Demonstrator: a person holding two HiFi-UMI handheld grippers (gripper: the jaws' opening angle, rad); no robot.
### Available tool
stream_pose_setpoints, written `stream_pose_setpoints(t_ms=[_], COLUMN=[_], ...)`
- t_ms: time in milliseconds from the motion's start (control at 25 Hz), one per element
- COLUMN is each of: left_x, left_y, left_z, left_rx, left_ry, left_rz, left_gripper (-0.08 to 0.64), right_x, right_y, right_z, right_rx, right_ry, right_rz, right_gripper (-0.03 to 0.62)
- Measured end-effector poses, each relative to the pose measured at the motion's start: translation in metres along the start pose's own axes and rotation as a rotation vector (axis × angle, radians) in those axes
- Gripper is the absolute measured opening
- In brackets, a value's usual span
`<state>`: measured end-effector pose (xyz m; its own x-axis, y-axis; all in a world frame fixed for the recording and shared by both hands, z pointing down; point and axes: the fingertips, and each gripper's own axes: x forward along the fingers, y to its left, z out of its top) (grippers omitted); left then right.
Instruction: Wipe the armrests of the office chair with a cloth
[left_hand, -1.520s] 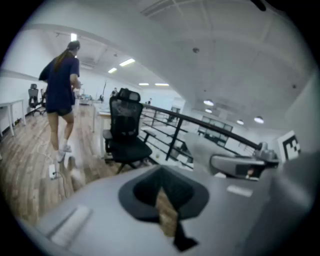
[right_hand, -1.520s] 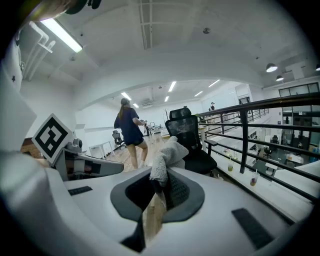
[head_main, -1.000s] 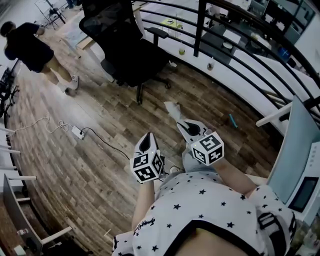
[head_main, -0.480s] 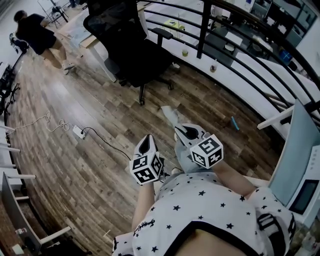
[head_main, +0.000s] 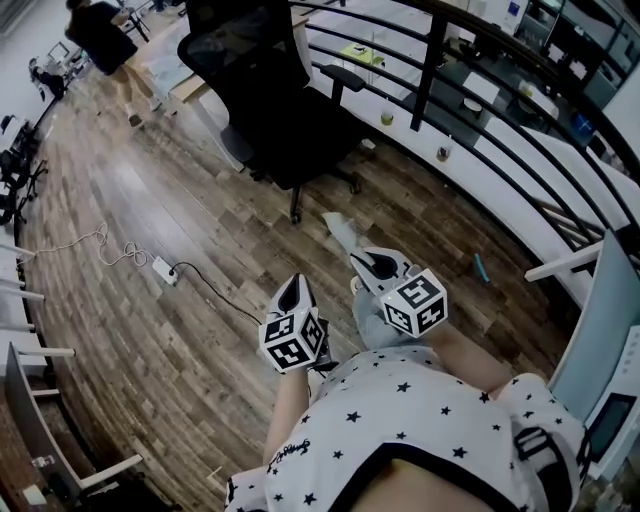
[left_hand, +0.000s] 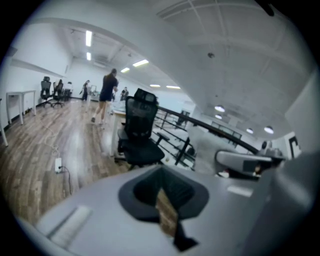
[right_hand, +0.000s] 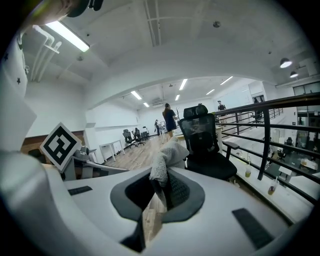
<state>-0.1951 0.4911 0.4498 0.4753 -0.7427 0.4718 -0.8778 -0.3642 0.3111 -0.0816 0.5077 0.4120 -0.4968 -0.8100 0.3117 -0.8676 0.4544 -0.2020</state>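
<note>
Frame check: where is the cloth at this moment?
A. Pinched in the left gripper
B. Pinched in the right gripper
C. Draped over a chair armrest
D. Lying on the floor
B: the right gripper view shows the cloth clamped in the right gripper, with the office chair farther ahead.

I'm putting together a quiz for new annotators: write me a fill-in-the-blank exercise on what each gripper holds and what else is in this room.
1. The right gripper is shut on a light-coloured ___.
2. The left gripper has its jaws together and holds ___.
3. The office chair, which neither gripper touches, is ___ in colour.
4. The power strip lies on the wooden ___.

Missing words: cloth; nothing; black; floor.
</note>
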Motion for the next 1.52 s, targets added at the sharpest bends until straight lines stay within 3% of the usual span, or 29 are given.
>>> stream_pose_setpoints(t_ms=[480, 960, 1520], left_x=[0.075, 0.145, 0.169], left_y=[0.024, 0.048, 0.065], left_z=[0.067, 0.126, 0.123], left_rx=[-0.064, -0.127, -0.18], left_ry=[-0.028, -0.1, -0.084], left_rz=[0.078, 0.224, 0.331], left_gripper=[0.002, 0.002, 0.002], right_x=[0.081, 0.153, 0.189], right_y=[-0.066, -0.134, -0.167], right_z=[0.056, 0.097, 0.093], right_rx=[-0.066, -0.104, -0.083], right_ry=[0.04, 0.048, 0.096], right_rz=[0.095, 0.215, 0.269], right_gripper=[0.032, 0.032, 0.032])
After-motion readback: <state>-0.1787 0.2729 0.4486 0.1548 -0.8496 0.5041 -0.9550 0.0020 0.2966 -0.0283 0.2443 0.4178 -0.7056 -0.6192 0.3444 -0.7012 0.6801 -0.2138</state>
